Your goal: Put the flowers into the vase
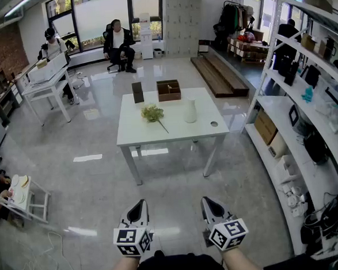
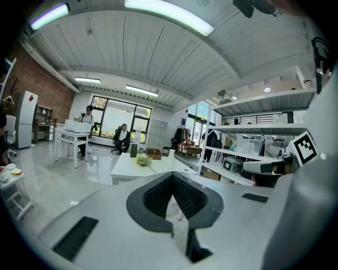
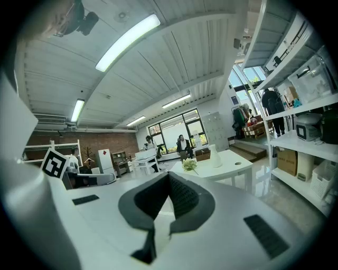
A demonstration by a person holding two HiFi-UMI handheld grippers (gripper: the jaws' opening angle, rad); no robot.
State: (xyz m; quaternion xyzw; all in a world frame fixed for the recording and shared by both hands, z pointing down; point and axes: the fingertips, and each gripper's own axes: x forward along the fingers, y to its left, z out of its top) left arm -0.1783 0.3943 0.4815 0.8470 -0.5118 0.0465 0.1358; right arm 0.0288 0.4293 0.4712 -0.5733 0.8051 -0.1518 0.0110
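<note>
Left gripper (image 1: 140, 204) and right gripper (image 1: 206, 200) both pressed together on nothing; flowers (image 1: 152, 113) lying on the bench (image 1: 174, 132) far ahead of the jaws, white vase (image 1: 190, 111) upright near them, ahead of the right jaws. Probably light, soft, easily crushed; best pinched gently on the thin stem, not the blooms

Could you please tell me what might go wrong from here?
The vase is tall and narrow and stands free on the table; a nudge could tip it. The flowers have a thin stem, easy to crush or miss. The left tongs and right tongs are shut and must open first.
</note>
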